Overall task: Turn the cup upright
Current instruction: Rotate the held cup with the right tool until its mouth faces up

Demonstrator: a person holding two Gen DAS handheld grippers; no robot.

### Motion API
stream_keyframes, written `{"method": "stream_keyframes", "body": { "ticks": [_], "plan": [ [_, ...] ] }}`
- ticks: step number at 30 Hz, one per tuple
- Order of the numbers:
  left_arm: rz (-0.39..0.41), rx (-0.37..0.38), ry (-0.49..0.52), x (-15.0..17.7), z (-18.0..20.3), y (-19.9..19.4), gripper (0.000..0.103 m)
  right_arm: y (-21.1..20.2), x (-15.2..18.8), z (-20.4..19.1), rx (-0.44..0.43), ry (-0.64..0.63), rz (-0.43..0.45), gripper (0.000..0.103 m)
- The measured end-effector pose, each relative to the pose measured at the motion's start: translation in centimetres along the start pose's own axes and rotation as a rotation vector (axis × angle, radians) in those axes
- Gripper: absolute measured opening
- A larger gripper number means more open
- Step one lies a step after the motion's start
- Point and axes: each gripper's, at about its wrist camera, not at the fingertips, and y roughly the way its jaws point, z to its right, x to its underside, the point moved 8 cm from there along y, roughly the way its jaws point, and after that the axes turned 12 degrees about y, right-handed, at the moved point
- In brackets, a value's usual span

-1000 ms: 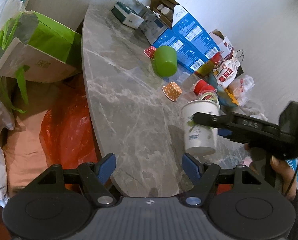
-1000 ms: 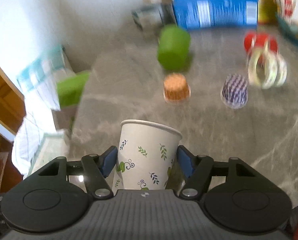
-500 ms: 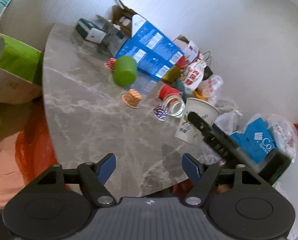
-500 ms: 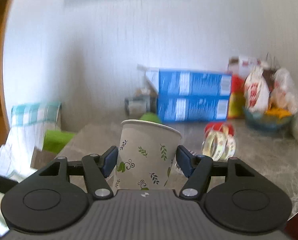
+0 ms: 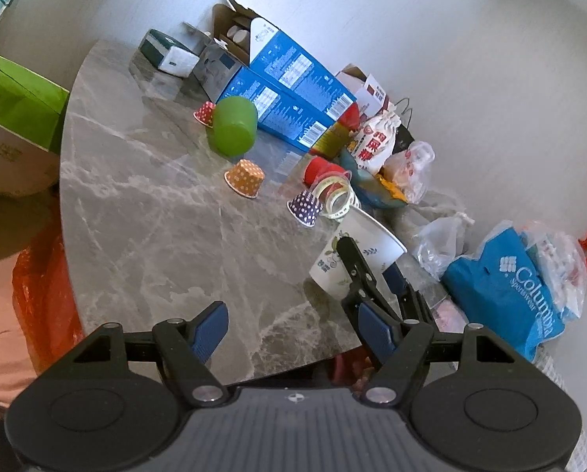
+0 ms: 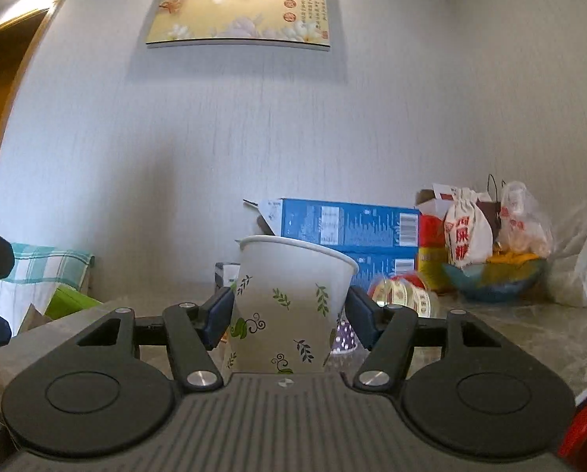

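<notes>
Right gripper (image 6: 289,314), fingers closed on the cup (image 6: 289,306) held mouth-up, slightly tilted, at the table (image 5: 144,228) edge: level it and seat the base flat before releasing; left gripper (image 5: 293,330) open, empty.

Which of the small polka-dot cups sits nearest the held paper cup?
The purple dotted cup, beside the tape rolls; the orange one and red one sit farther away.

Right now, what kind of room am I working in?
Probably a home dining area: a cluttered marble table, snack bags heaped by a fruit bowl, and a decorative wall picture.
</notes>
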Motion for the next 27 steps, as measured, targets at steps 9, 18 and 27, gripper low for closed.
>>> {"method": "stream_keyframes", "body": {
  "ticks": [9, 18, 27],
  "plan": [
    [0.004, -0.027, -0.011, 0.9, -0.1, 0.3, 0.076, -1.0, 1.2, -1.8, 0.007, -0.116, 0.075, 0.063],
    [-0.008, -0.036, -0.016, 1.5, 0.1, 0.6, 0.076, -1.6, 2.0, -2.2, -0.013, -0.098, 0.111, 0.063],
    [-0.004, -0.041, -0.024, 1.5, 0.1, 0.5, 0.076, -1.6, 2.1, -2.2, -0.043, -0.061, 0.086, 0.068]
  ]
}}
